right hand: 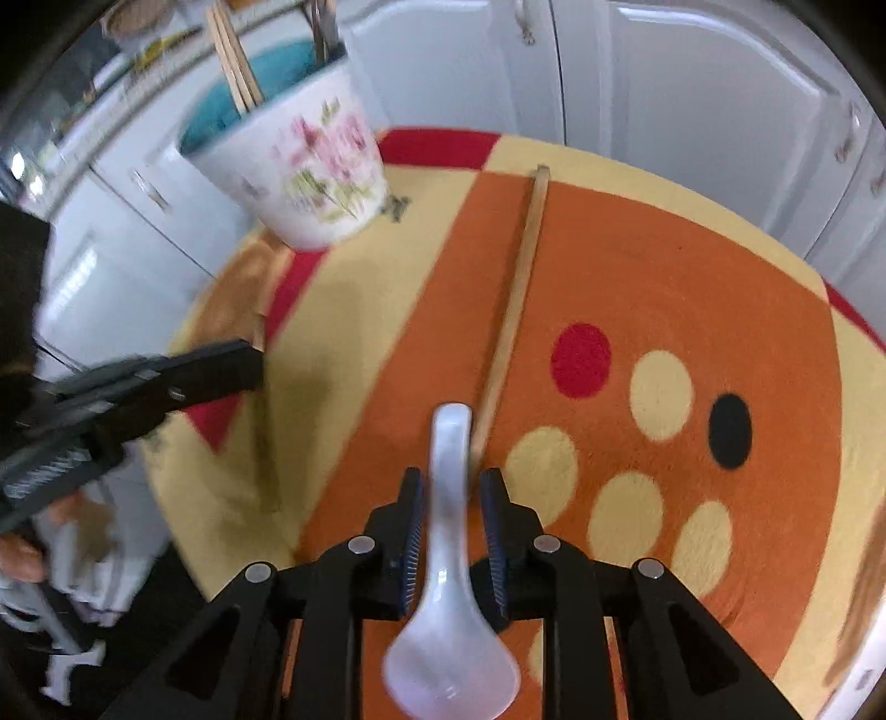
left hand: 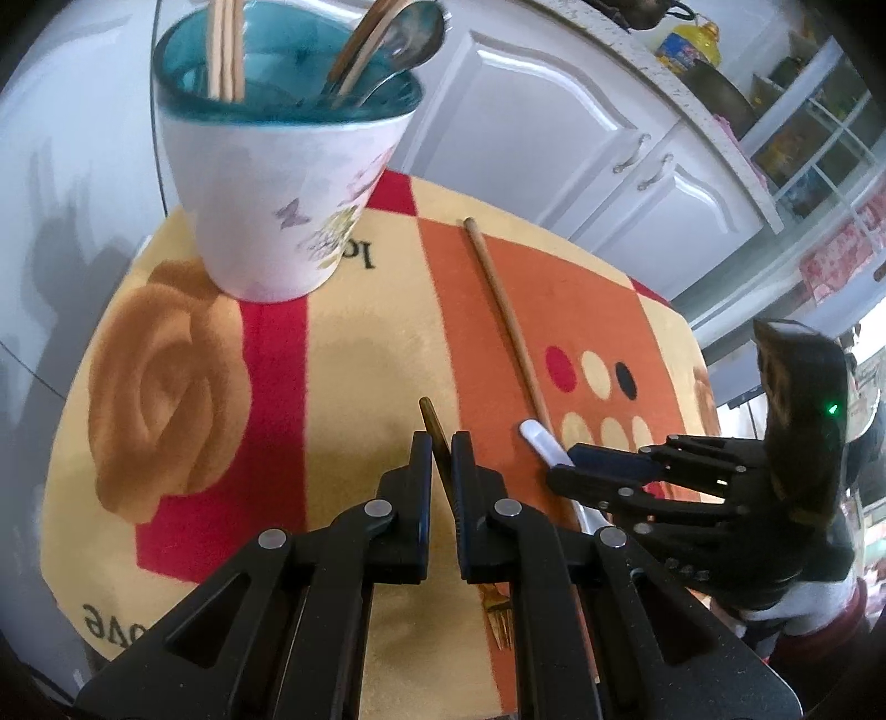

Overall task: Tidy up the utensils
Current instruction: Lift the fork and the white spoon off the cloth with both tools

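A white floral cup with a teal inside stands at the far left of the mat and holds wooden chopsticks and a metal spoon. My left gripper is shut on the handle of a gold fork, whose tines hang below the fingers. A single chopstick lies on the orange stripe. My right gripper is open around the handle of a white ceramic spoon. A narrow gap shows beside the right pad.
A plush mat in yellow, orange and red covers the round table. White cabinet doors stand close behind it. An oil bottle sits on the counter above. A person's sleeve is at the right.
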`<control>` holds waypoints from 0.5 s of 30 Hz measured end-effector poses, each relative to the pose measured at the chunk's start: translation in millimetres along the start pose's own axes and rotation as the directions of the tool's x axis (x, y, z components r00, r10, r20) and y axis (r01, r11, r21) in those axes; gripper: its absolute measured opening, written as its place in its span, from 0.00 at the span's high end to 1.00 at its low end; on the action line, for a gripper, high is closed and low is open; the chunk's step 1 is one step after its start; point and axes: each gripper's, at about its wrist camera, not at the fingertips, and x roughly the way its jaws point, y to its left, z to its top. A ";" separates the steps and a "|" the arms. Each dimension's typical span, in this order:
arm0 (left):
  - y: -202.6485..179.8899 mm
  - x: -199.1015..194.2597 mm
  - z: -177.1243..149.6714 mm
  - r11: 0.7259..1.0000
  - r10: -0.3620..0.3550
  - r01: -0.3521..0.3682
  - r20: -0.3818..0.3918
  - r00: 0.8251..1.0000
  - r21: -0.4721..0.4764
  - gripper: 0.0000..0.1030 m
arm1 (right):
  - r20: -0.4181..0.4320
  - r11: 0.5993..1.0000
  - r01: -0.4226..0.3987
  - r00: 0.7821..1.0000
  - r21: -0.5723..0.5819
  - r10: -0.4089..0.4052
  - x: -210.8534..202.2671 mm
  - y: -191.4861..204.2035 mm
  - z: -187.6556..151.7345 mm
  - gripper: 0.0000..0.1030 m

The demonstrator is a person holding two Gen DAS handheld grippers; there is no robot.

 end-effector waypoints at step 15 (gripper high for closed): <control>8.1 36.6 4.7 0.997 0.031 -0.037 -0.095 0.995 -0.068 0.93 | 0.072 0.983 -0.046 0.997 0.177 0.033 -23.6 -51.8 -17.4 0.88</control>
